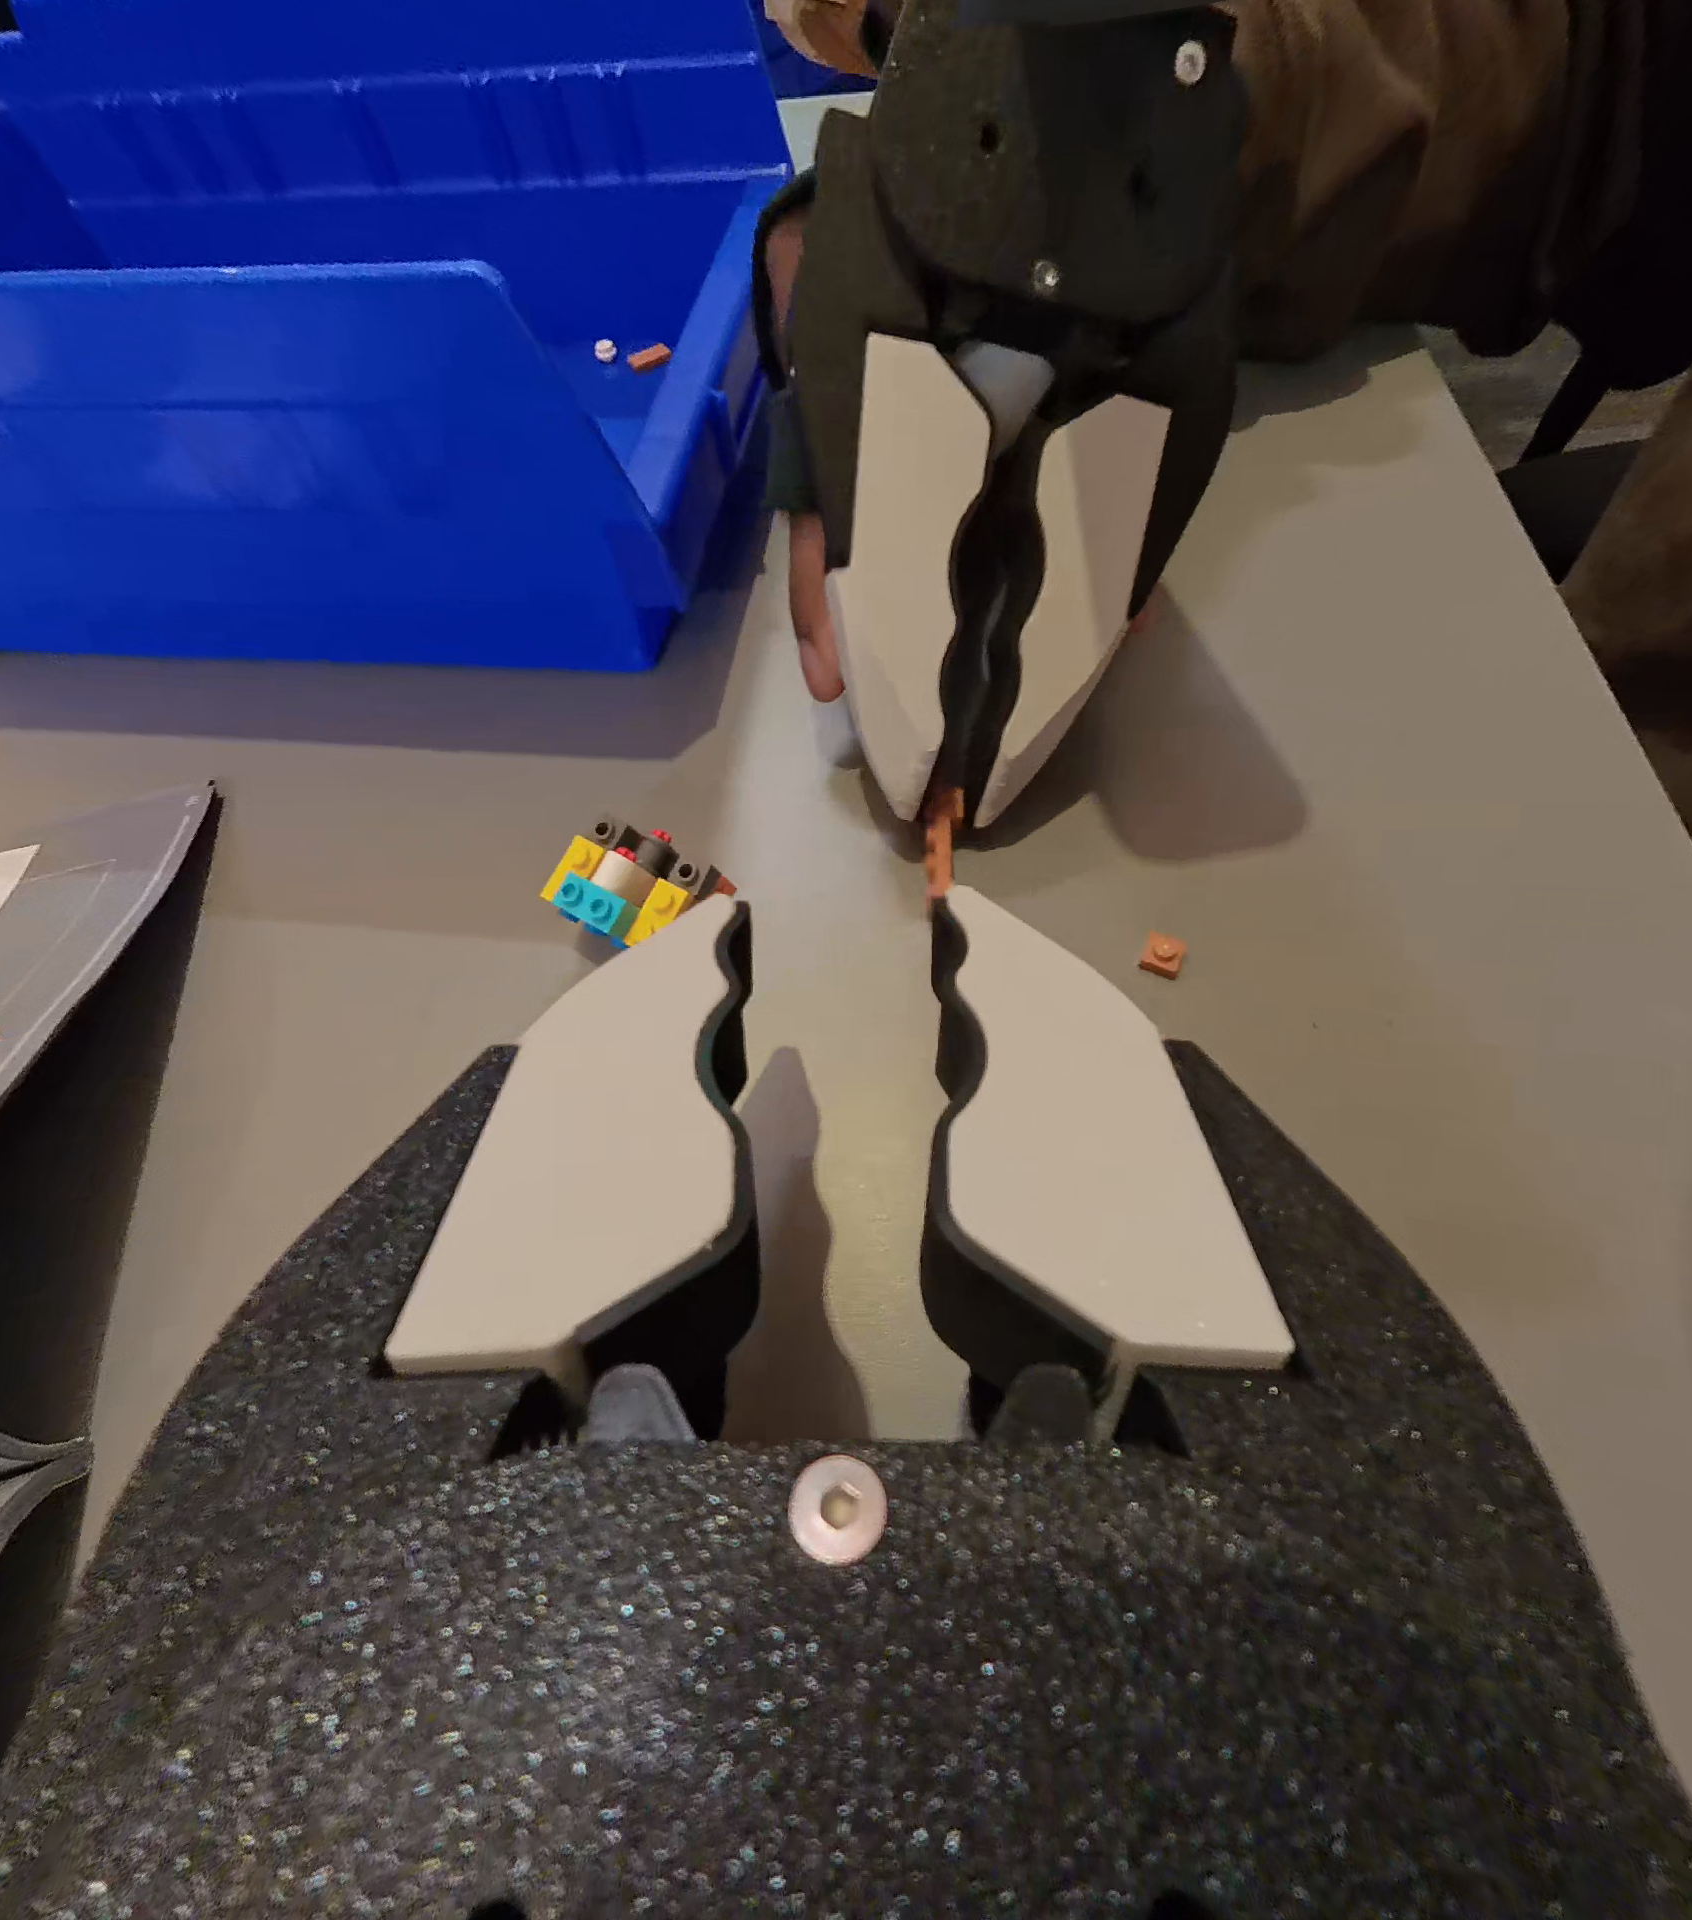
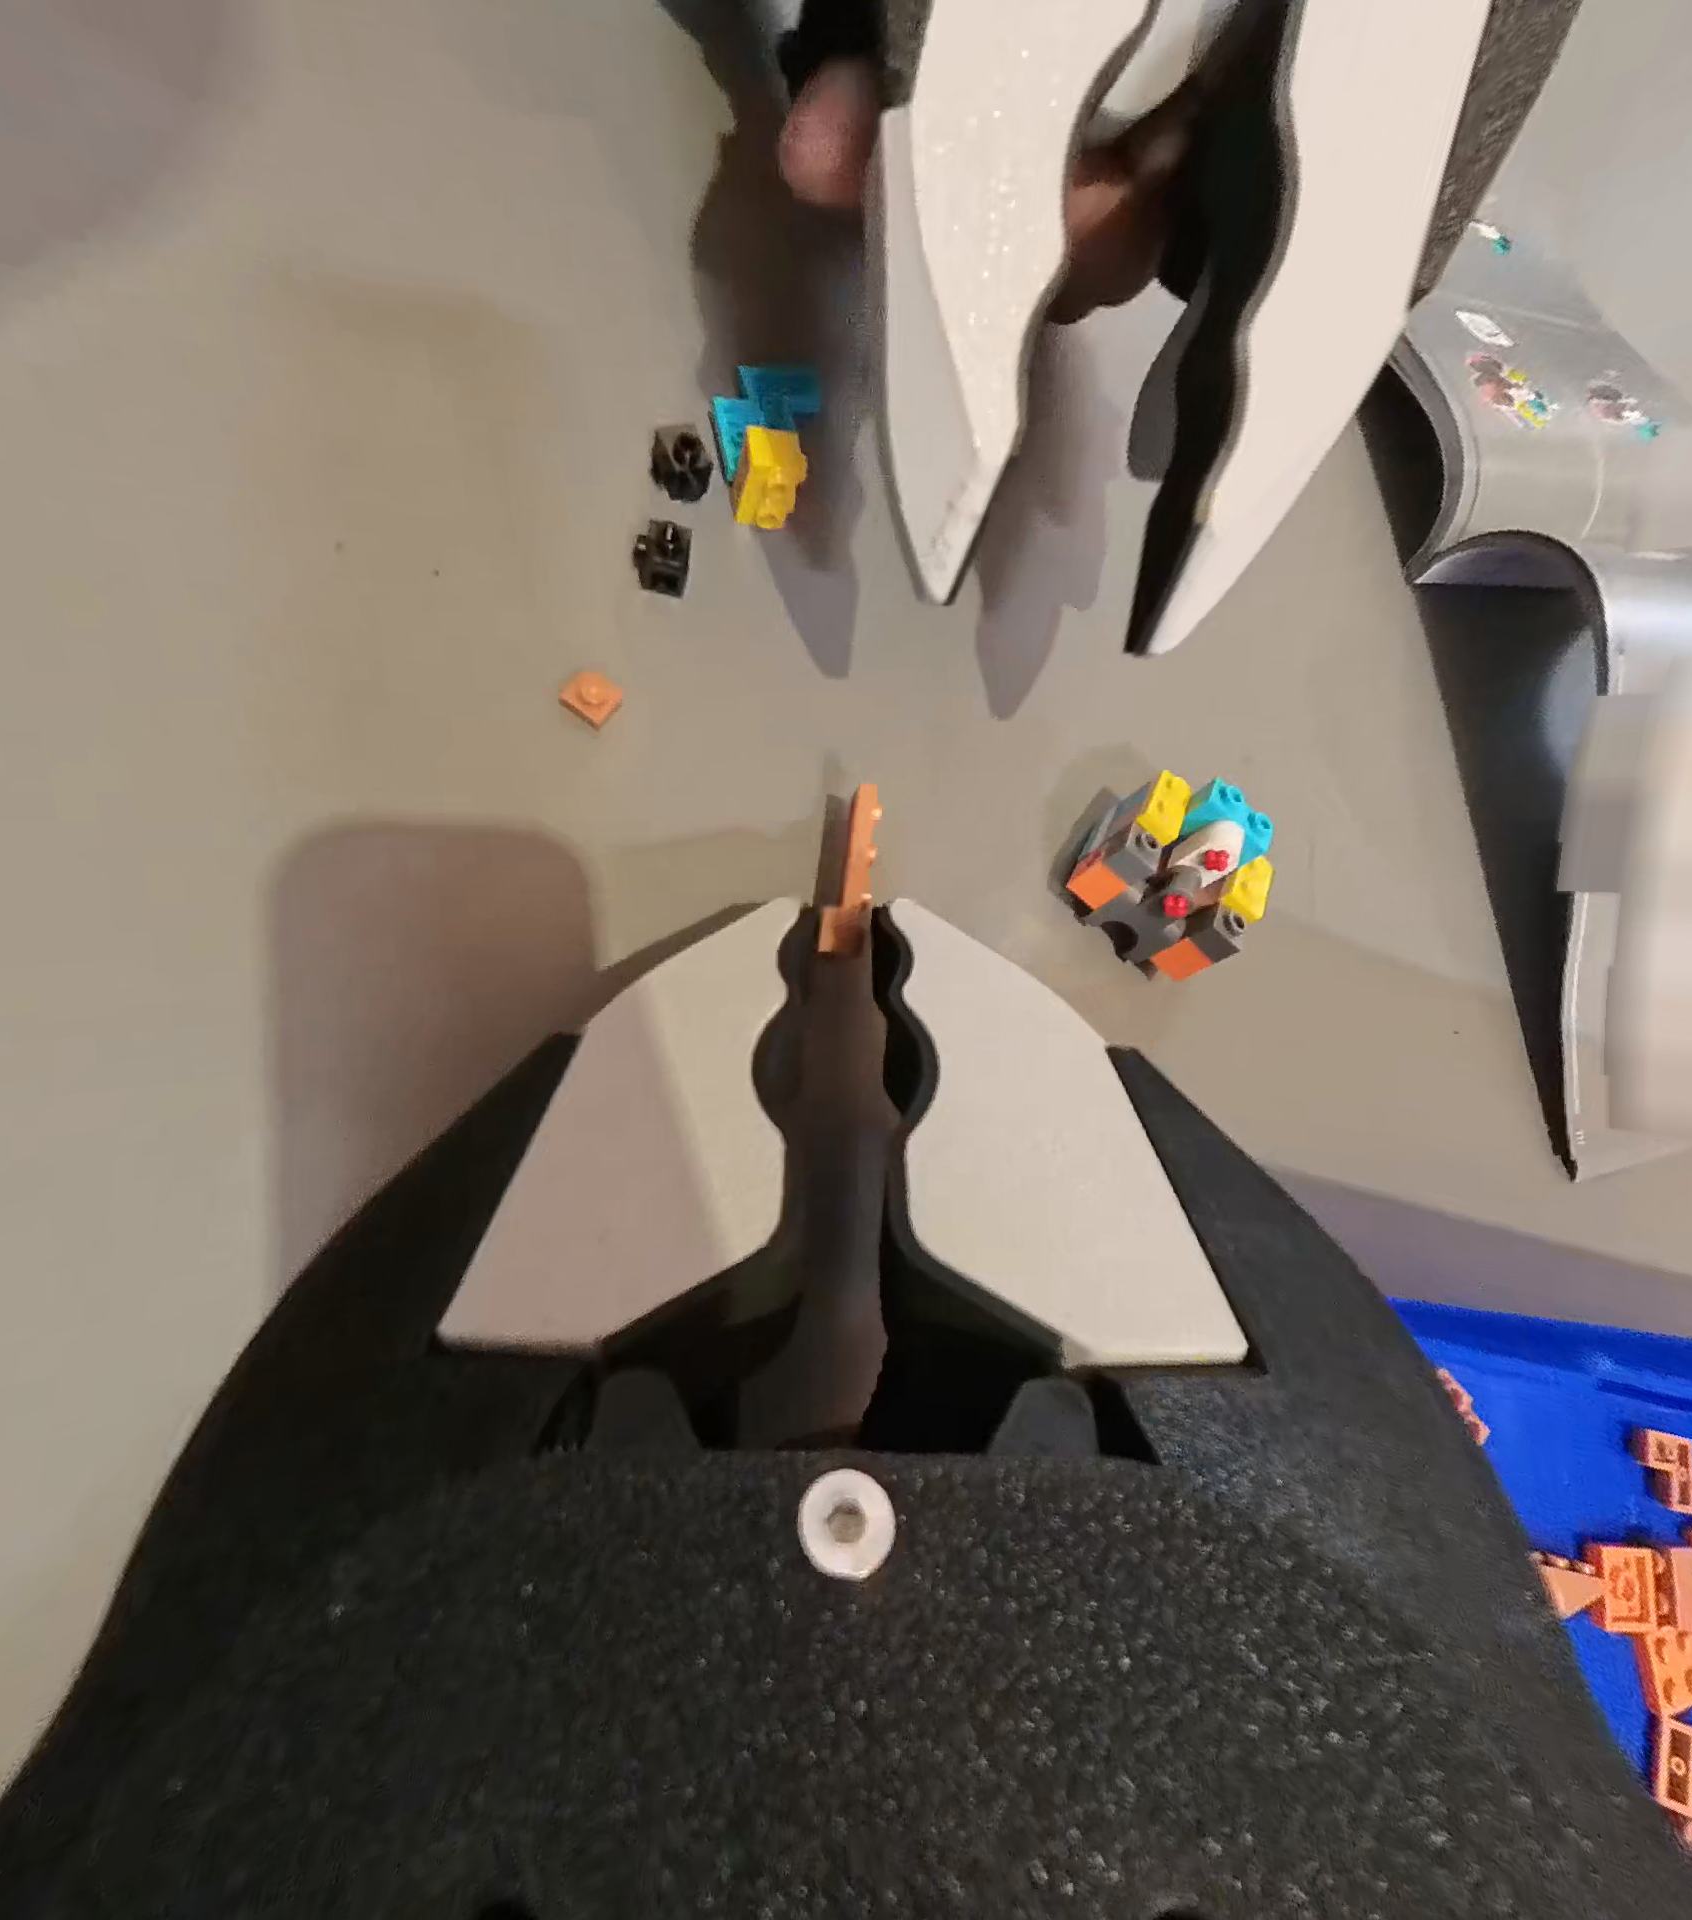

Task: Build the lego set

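My right gripper [image 2: 847, 920] is shut on a thin brown plate [image 2: 854, 862] held on edge just above the grey table. In the left wrist view the right gripper [image 1: 948, 816] comes in from the far side with the plate [image 1: 941, 862] pointing at my left gripper [image 1: 842, 912]. My left gripper is open and empty, and its right fingertip almost touches the plate. It also shows in the right wrist view [image 2: 1039, 623]. A small multicoloured lego assembly [image 1: 629, 883] [image 2: 1174, 878] lies on the table beside both grippers.
A loose brown 1x1 plate [image 1: 1162, 954] [image 2: 593, 698], two black bricks [image 2: 681, 462] and a teal-and-yellow sub-assembly [image 2: 764, 447] lie on the table. Blue bins [image 1: 302, 416] stand behind; one [image 2: 1548, 1455] holds several brown pieces. An open instruction booklet [image 1: 42, 1039] [image 2: 1548, 468] lies beside the left gripper. The tips of one gripper are about 6 cm away from the tips of the other.
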Tool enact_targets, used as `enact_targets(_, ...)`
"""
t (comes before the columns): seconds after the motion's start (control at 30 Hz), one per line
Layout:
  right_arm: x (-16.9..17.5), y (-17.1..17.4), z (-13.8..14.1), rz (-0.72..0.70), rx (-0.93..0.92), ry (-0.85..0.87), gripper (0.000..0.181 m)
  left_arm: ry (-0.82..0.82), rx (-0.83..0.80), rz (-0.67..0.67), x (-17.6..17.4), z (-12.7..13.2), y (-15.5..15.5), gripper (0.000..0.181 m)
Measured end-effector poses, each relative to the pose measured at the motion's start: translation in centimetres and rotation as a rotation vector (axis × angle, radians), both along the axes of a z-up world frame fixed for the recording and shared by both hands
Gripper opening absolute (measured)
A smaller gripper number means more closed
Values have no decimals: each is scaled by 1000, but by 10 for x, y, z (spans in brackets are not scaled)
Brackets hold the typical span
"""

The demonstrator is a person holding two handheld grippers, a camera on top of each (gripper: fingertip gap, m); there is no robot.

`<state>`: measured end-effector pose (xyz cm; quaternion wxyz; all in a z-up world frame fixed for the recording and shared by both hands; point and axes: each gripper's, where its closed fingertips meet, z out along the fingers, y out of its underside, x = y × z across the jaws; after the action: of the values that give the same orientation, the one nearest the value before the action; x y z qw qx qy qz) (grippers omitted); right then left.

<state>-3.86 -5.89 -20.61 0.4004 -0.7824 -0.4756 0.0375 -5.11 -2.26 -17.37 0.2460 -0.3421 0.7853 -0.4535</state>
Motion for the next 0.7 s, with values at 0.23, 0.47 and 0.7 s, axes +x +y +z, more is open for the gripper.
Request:
enact_targets(0.23, -3, -9, -3, 32, -57, -11, 21, -14, 2, 2, 0, 4, 0, 33)
enact_targets(0.47, -21, -14, 13, 75, -51, 80, 24, -51, 6, 32, 2, 12, 4, 32)
enact_targets(0.7, -55, -18, 10, 68, -141, 122, 22, -87, 10, 72, 5, 19, 9, 32)
